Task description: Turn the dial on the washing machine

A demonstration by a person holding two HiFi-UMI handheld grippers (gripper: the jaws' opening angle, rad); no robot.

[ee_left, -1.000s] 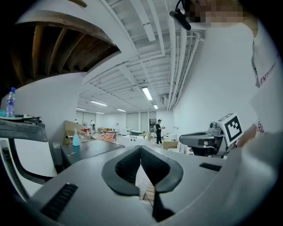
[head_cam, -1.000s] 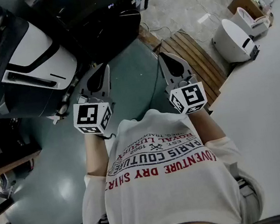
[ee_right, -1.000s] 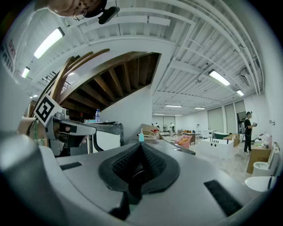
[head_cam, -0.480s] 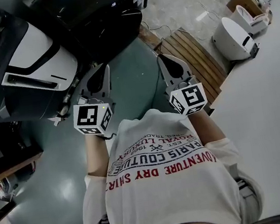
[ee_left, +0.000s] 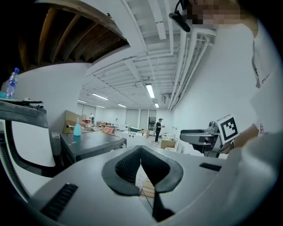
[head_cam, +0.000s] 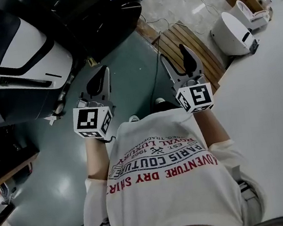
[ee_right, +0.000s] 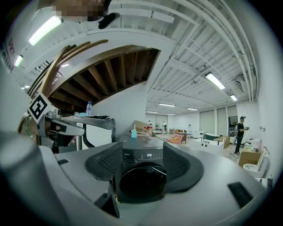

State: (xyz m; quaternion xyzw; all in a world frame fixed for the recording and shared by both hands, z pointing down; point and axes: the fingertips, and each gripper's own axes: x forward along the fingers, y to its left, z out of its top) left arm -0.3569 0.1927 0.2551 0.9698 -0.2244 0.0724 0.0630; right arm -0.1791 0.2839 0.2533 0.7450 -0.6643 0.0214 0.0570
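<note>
We hold the left tongs [head_cam: 104, 69] pinched shut and empty, the right tongs [head_cam: 174, 52] just opening wide with nothing gripped, and the dark washing machine [ee_right: 140, 175] stands untouched ahead of them.

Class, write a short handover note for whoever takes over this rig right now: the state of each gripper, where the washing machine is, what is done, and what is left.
Left gripper: shut, empty.
Right gripper: open, its jaws have just been opening, nothing between them. It faces the washing machine front-on, well short of it.
On the control panel the dial is too small to pick out.
Done: nothing; no contact yet.
To do: close in, grip the dial, turn it.
</note>
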